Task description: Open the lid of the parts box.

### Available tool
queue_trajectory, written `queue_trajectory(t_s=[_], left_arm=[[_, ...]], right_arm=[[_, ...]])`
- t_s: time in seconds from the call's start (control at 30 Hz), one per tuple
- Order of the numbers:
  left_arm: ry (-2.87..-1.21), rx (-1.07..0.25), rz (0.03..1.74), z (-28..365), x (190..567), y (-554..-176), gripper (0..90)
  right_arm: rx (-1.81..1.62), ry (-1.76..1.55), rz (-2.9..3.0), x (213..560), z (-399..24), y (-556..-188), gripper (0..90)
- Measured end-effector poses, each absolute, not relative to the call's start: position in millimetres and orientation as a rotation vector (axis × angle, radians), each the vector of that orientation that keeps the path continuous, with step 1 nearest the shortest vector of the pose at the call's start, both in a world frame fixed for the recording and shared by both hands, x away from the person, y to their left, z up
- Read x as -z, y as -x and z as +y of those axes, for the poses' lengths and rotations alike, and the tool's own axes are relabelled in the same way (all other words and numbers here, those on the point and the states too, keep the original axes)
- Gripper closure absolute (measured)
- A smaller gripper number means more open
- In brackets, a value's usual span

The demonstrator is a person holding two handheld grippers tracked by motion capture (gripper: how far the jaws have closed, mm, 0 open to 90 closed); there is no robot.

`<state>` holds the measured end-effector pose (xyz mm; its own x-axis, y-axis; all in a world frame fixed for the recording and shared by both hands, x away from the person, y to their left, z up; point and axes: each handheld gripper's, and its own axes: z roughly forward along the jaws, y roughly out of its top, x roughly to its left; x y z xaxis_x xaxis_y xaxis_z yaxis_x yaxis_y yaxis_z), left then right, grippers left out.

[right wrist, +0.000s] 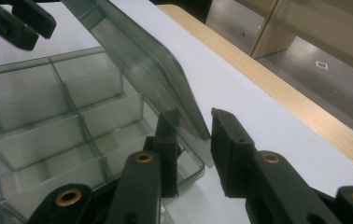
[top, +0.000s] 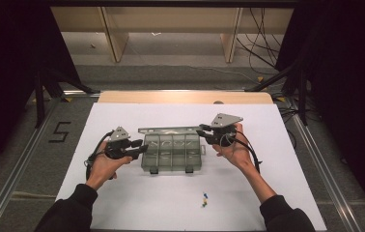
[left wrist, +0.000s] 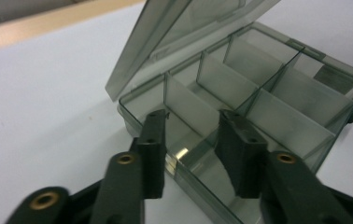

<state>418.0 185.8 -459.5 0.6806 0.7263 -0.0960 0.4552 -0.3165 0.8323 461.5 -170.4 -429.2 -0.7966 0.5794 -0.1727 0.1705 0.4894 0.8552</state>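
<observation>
High view: a person's forearms in dark sleeves come in from six o'clock over a white table surface [top: 137, 203]. At the centre lies a clear grey compartment box [top: 172, 153], its lid [top: 168, 130] raised along the twelve o'clock edge. The left gripper [top: 141, 150] is at the box's nine o'clock end, the right gripper [top: 203, 135] at its three o'clock end near the lid's corner. A few small coloured pieces [top: 204, 199] lie apart on the table at the box's five o'clock.

Left gripper view: the left gripper [left wrist: 195, 140] has its jaws parted to a middling width, one on each side of the box's near wall [left wrist: 184, 161]; the pads do not clearly press it. Dividers split the compartment box [left wrist: 258, 88] into empty cells, and the lid [left wrist: 174, 32] tilts up toward twelve o'clock.

Right gripper view: the right gripper [right wrist: 195, 149] has its jaws fairly narrow, straddling the lower corner of the tilted lid [right wrist: 142, 60]. One jaw sits behind the clear plastic, the other outside it with a visible gap. The compartment box [right wrist: 39, 116] spreads toward nine o'clock, with the left gripper [right wrist: 16, 21] at eleven o'clock.
</observation>
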Motion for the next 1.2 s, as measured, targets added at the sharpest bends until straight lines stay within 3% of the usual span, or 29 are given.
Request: queue_trajectory(t_s=[0.13,0.37,0.7,1.2], left_arm=[[-1.959,-0.308,1.006,181,465,-417,52.4],[-2.057,-0.184,1.099,177,477,-416,50.3],[-2.04,-0.146,1.157,177,476,-417,60.1],[-2.012,-0.153,1.196,174,476,-422,64.3]], right_arm=[[-1.231,-0.67,2.321,428,-170,-461,75.4],[-1.222,-0.745,2.31,426,-167,-460,77.7],[-1.219,-0.767,2.289,422,-167,-460,79.7],[-1.189,-0.84,2.24,416,-166,-472,83.5]])
